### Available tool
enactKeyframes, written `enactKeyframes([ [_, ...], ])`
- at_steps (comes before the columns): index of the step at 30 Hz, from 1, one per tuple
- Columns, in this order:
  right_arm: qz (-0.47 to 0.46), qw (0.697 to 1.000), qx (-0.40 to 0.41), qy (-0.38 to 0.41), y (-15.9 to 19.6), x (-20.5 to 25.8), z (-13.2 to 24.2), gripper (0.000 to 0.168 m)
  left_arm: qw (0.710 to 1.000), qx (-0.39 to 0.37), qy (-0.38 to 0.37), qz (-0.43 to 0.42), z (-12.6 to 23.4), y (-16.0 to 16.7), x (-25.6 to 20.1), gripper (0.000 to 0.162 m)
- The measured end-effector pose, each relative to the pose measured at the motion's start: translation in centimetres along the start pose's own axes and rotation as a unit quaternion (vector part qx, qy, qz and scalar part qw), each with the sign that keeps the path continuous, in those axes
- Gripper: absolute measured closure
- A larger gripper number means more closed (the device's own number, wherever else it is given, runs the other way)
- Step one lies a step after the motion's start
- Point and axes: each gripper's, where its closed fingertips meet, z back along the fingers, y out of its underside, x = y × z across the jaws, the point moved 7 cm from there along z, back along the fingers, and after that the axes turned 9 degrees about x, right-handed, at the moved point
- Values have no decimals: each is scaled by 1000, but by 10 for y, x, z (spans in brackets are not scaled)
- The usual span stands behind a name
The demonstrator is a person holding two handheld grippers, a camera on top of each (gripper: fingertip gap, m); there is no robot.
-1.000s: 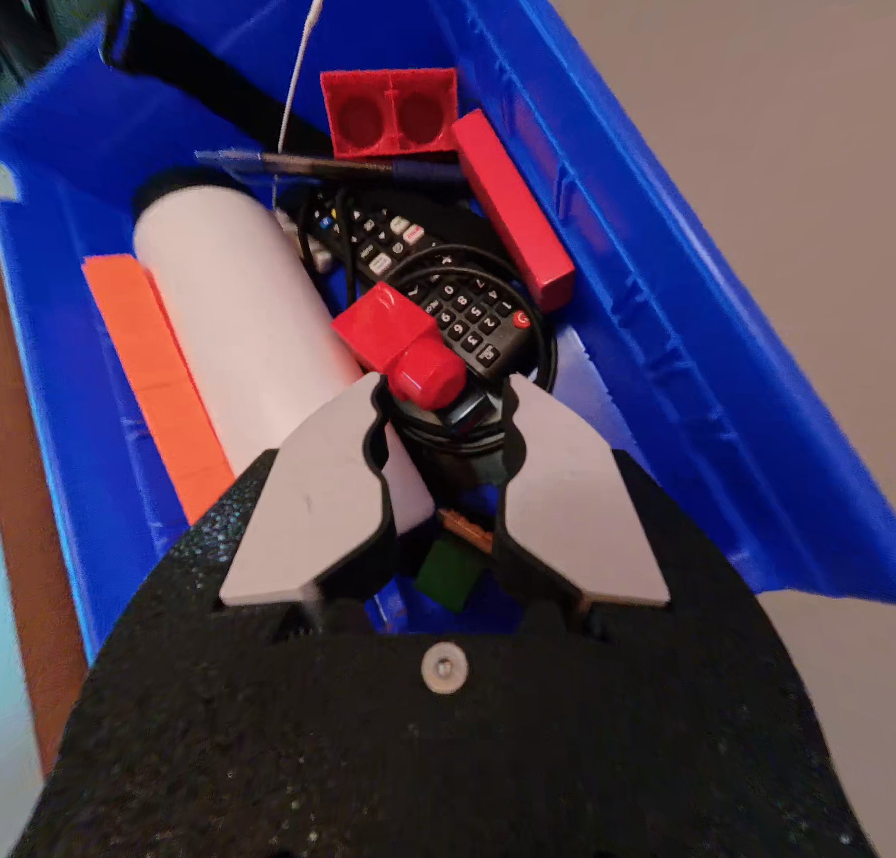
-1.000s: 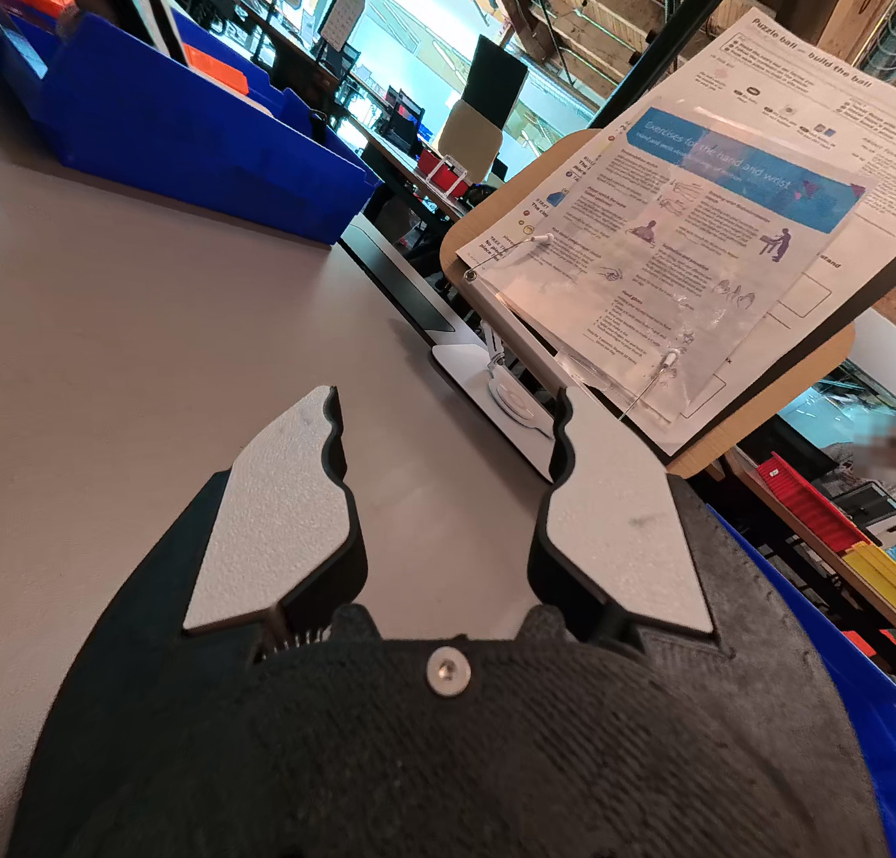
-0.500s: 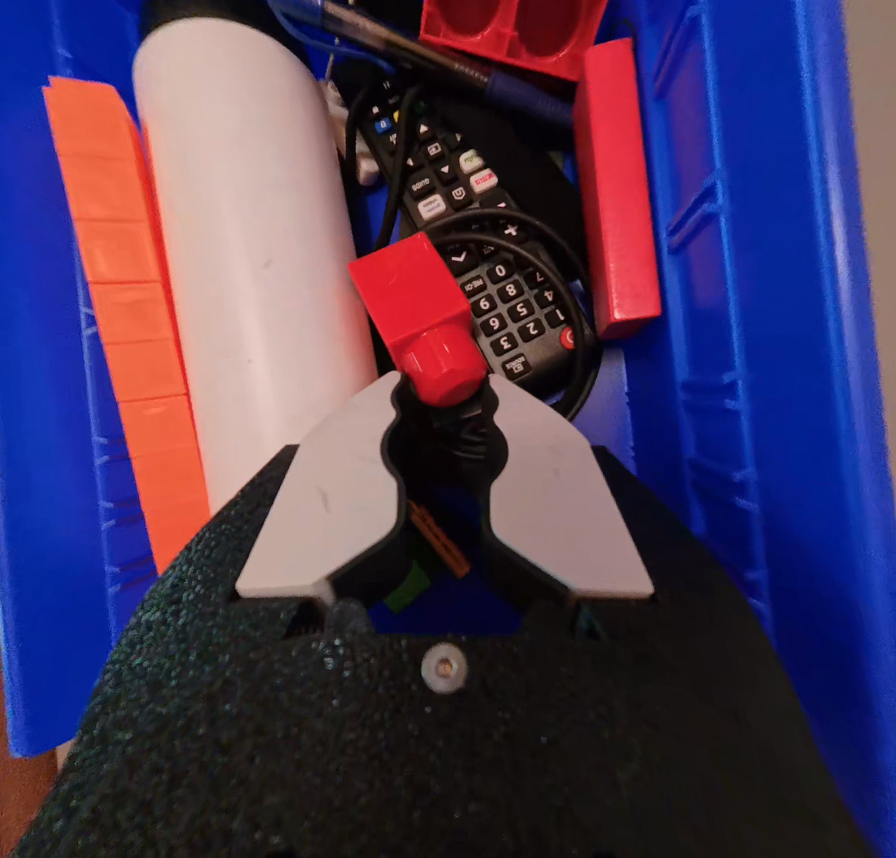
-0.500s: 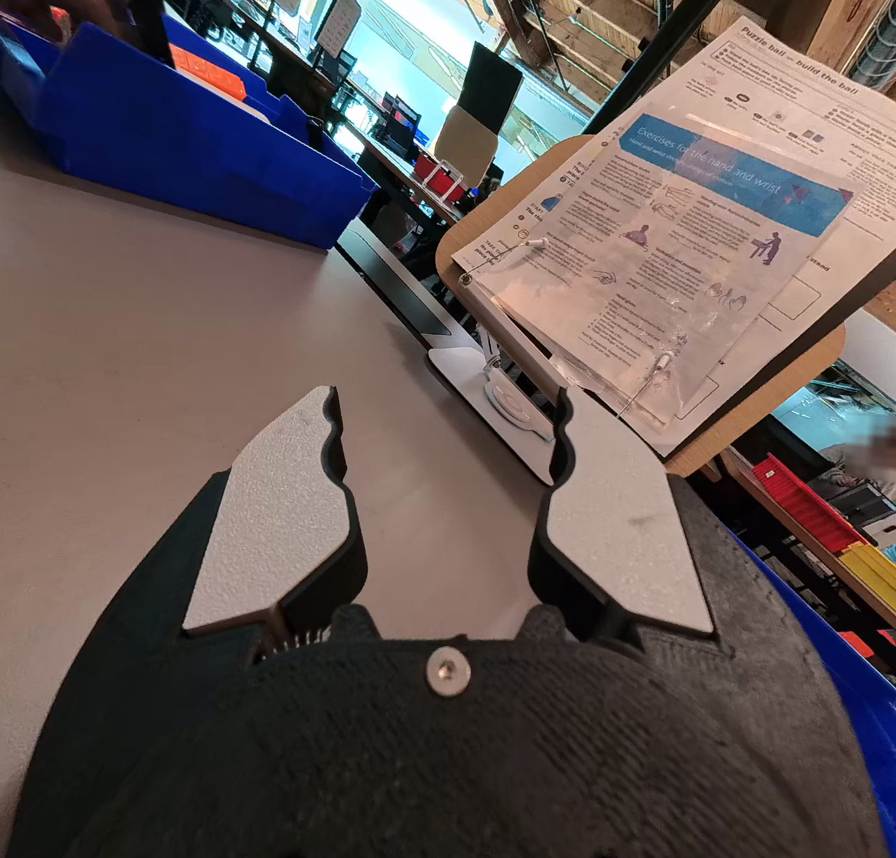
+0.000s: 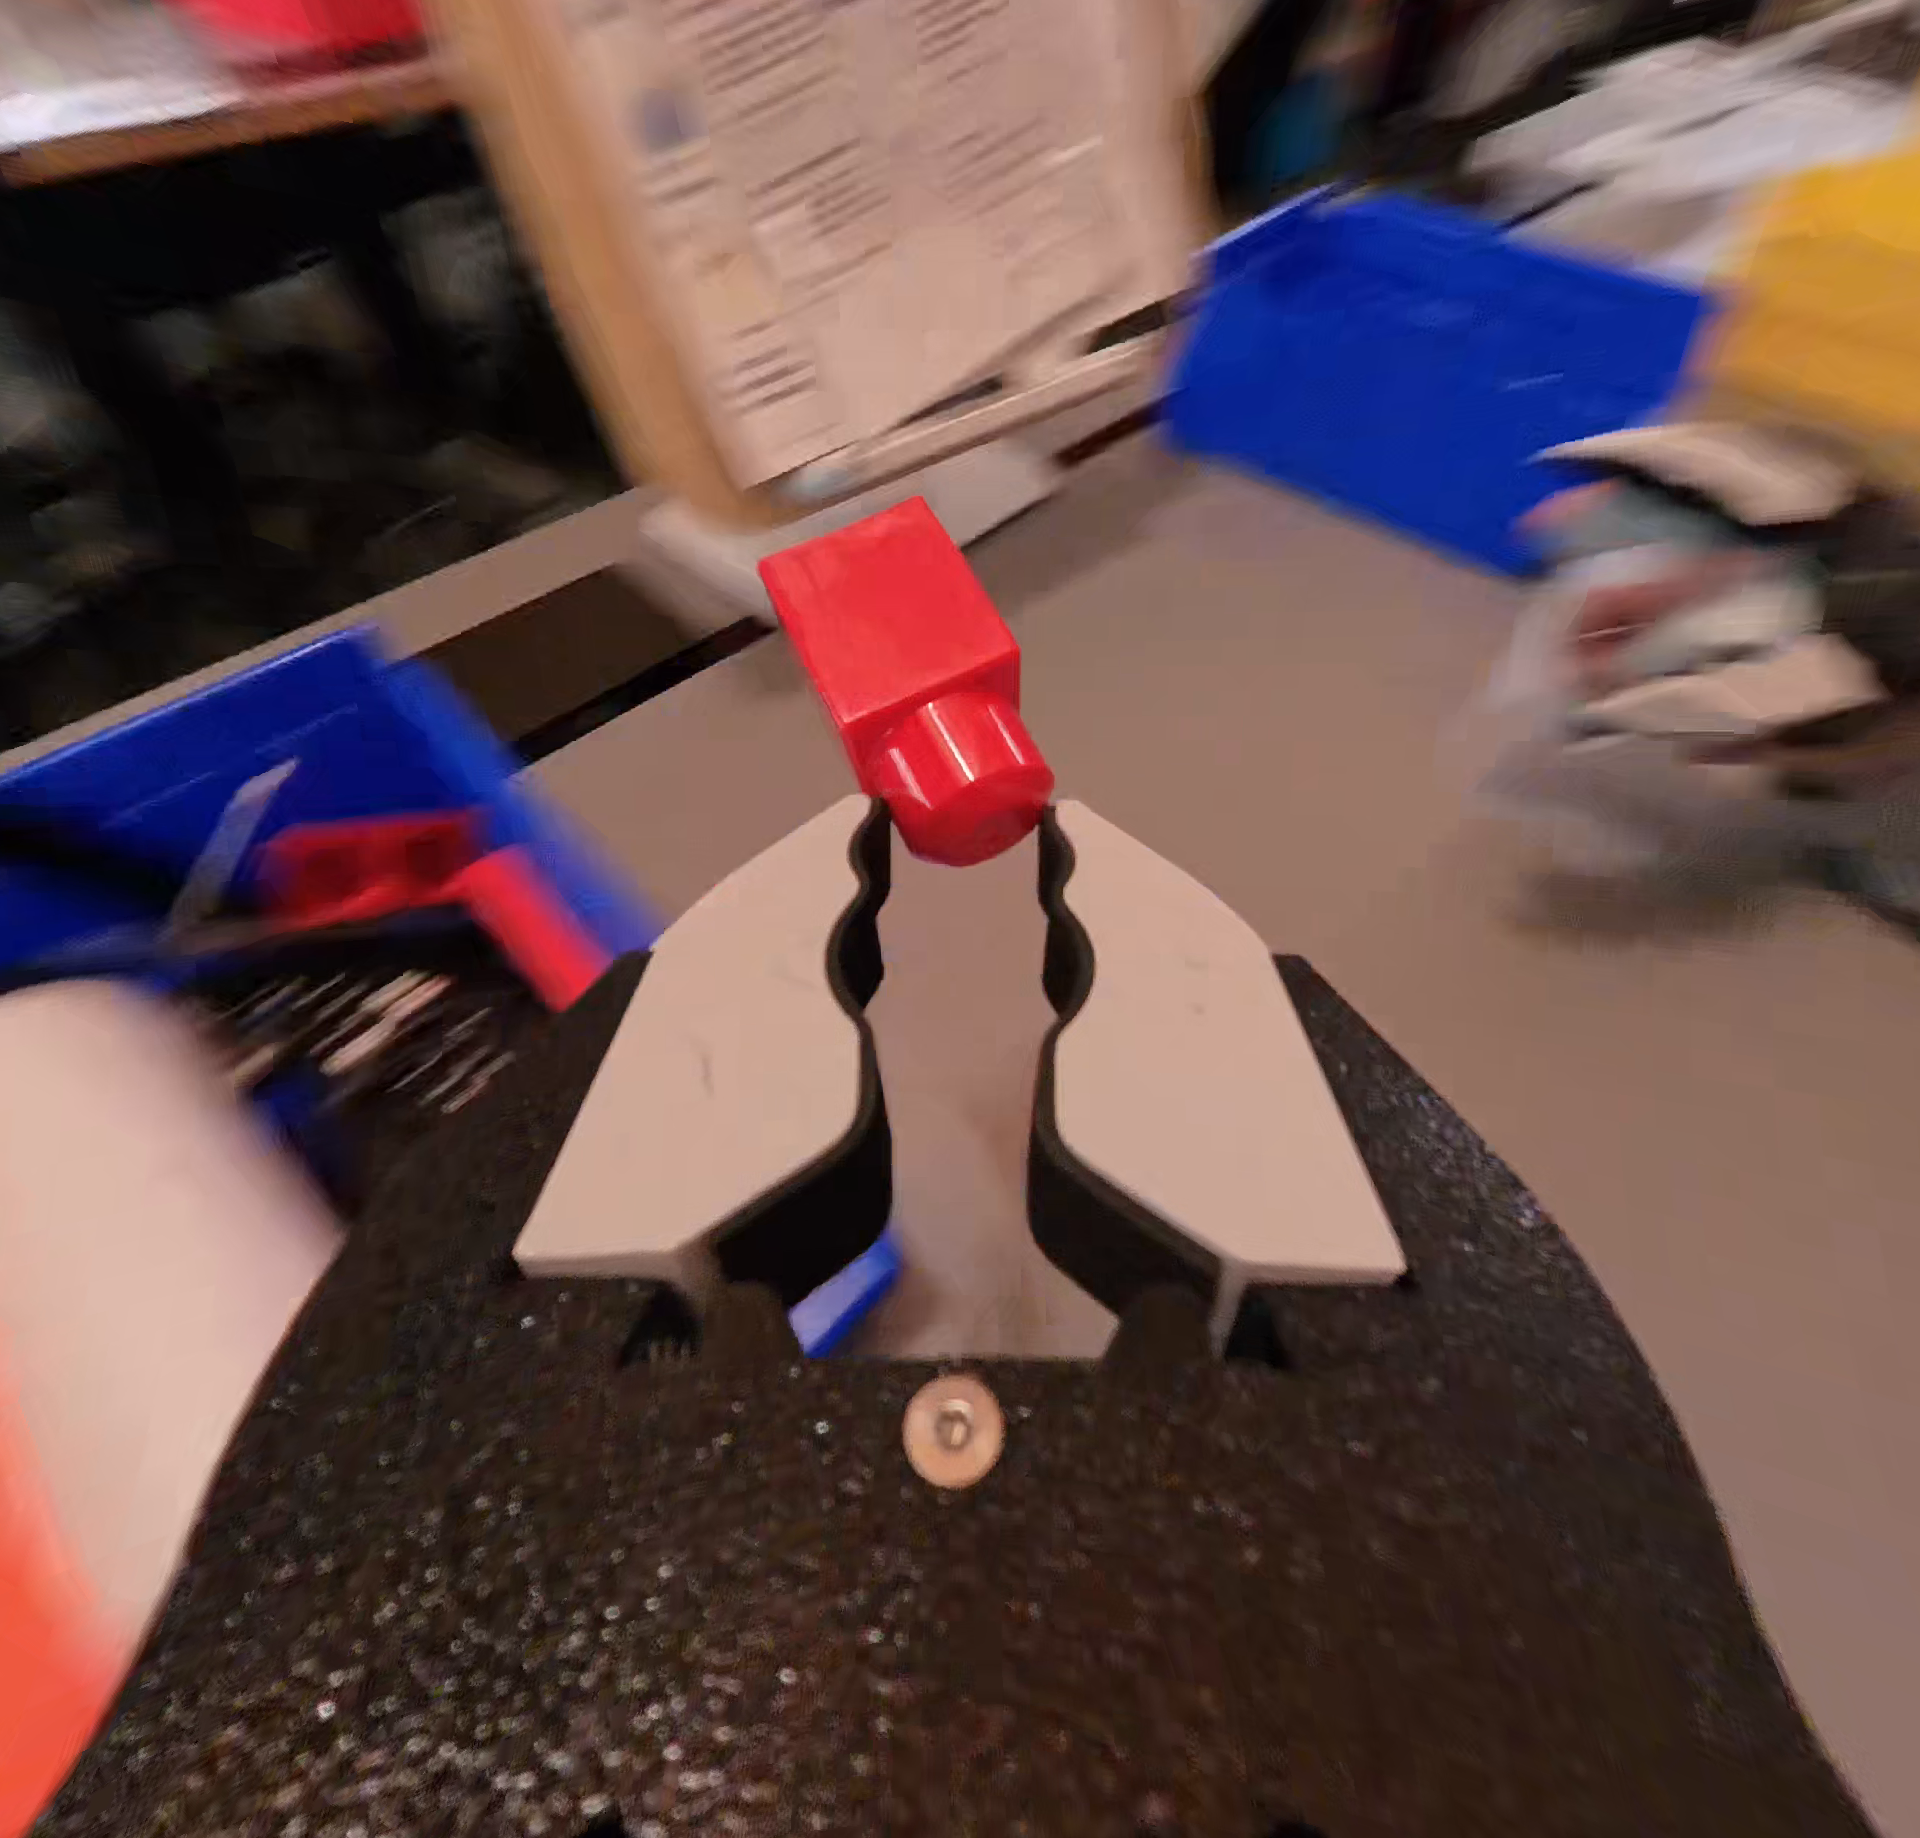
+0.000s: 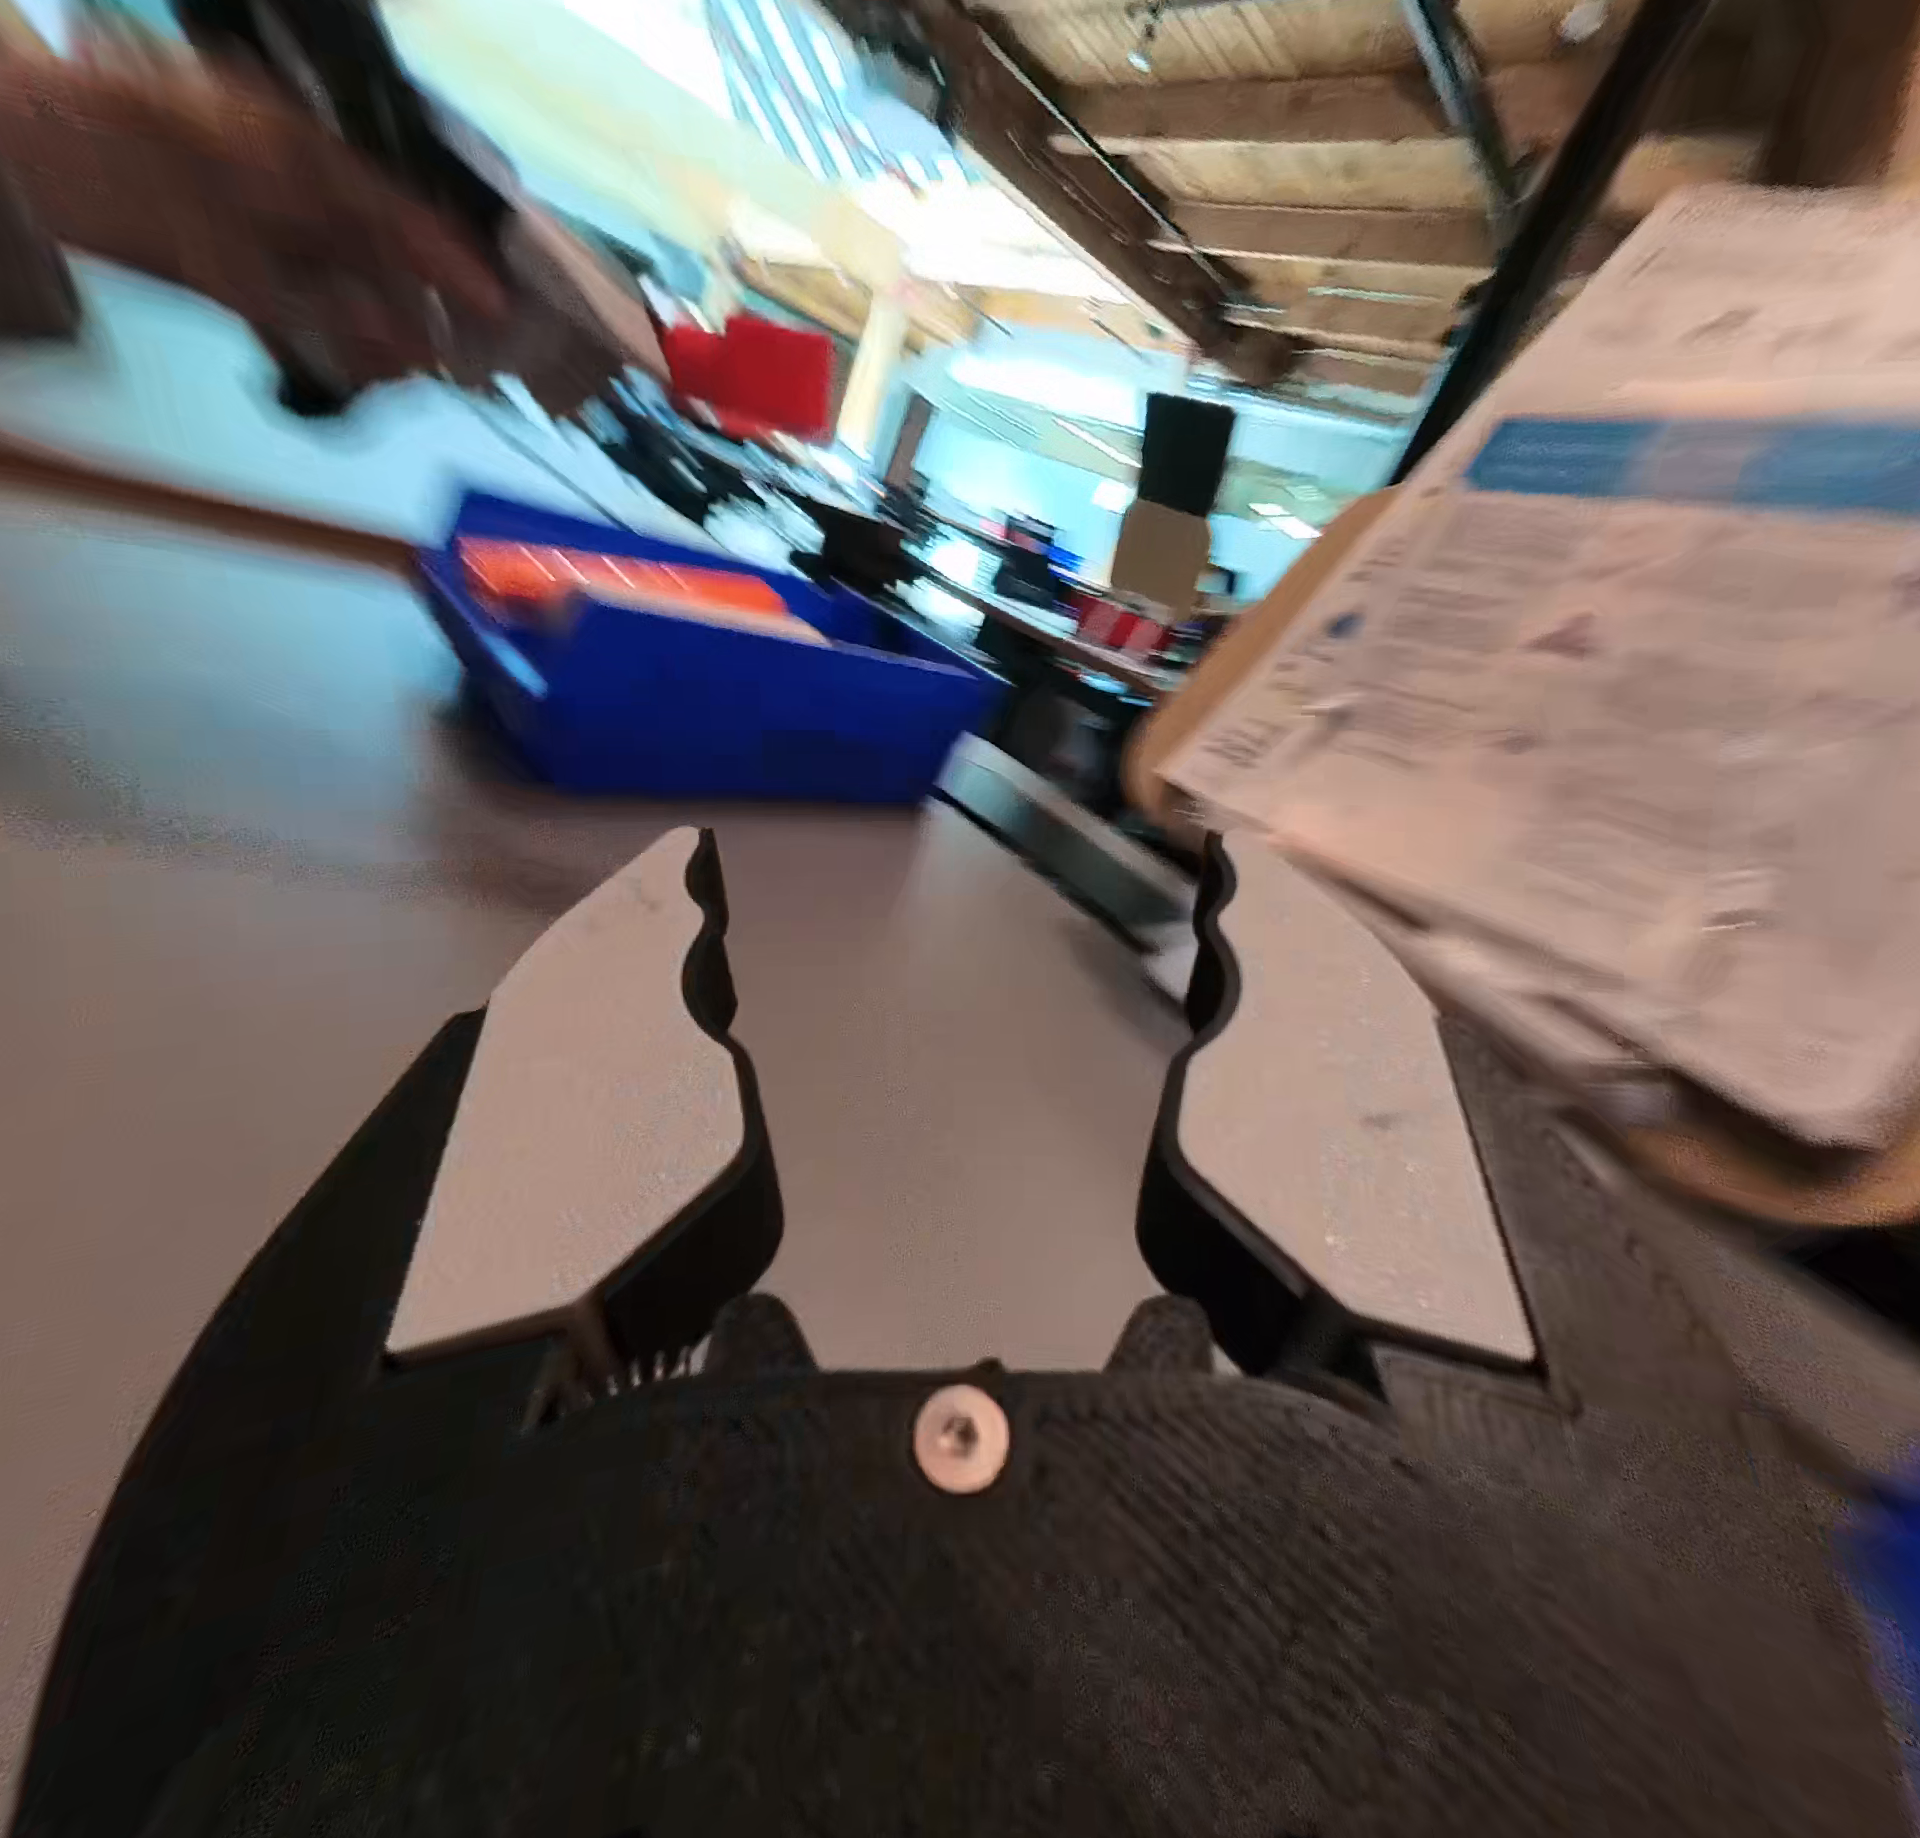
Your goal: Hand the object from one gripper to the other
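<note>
Red block (image 5: 902, 668) sits mid-frame, pinched by our left gripper (image 5: 964, 824); our right gripper (image 6: 956, 858) gapes empty above the table (image 6: 260, 915).

two black speckled claws (image 5: 961, 820) (image 6: 956, 889), pale grey wavy-edged fingers (image 5: 727, 1050), a silver screw (image 5: 954, 1440) at each base

Heavy motion blur smears both backgrounds; bright, probably window, light glares beyond.
</note>
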Motion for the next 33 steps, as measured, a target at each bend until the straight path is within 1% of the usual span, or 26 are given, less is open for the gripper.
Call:
enactKeyframes([
  [1,-81,995,-25,-54,-3,5,-3,79,998,-17,61,-18,-5,-2,-19,135],
  [2,-159,980,-44,-115,-5,10,-6,74,992,-34,119,-39,-13,-2,-37,135],
  [3,-228,955,-58,-180,-7,15,-9,70,982,-50,175,-53,-22,-1,-54,135],
  [4,-283,925,-73,-244,-10,20,-10,72,968,-65,233,-66,-33,3,-70,135],
  [5,-318,896,-91,-296,-13,24,-10,83,953,-79,283,-77,-45,8,-83,135],
  [6,-336,876,-107,-329,-14,26,-10,92,941,-80,320,-76,-59,15,-93,135],
  [7,-345,866,-112,-344,-14,28,-10,97,929,-78,355,-77,-72,21,-102,135],
  [9,-335,871,-88,-348,-9,32,-12,96,908,-83,403,-86,-93,31,-116,135],
  [12,-307,886,-51,-344,-2,37,-13,97,902,-46,419,-96,-110,39,-125,135],
  [16,-304,888,-48,-342,0,37,-15,123,889,-38,446,-101,-113,47,-131,135],
  [19,-280,899,-30,-336,4,40,-15,131,887,-18,448,-114,-114,55,-134,135],
  [21,-262,902,-18,-344,4,39,-14,131,889,-21,442,-118,-114,57,-133,136],
  [23,-229,914,-17,-335,3,35,-12,132,894,-35,432,-112,-115,56,-132,136],
  [25,-159,941,-51,-294,0,27,-5,132,905,-66,415,-72,-117,51,-128,139],
  [26,-118,951,-73,-277,-2,24,-1,133,905,-81,417,-32,-118,47,-126,134],
  [27,-80,959,-93,-257,-4,21,4,132,898,-88,430,22,-119,43,-123,125],
  [29,3,974,-103,-202,-7,17,10,133,861,-71,487,125,-122,42,-121,117],
  [30,49,978,-96,-181,-7,18,11,132,845,-50,508,161,-126,44,-122,117],
  [32,147,976,-82,-138,-8,23,12,132,830,-4,519,205,-137,49,-125,117],
  [33,180,971,-74,-135,-7,27,11,132,824,12,524,213,-140,52,-129,117],
])
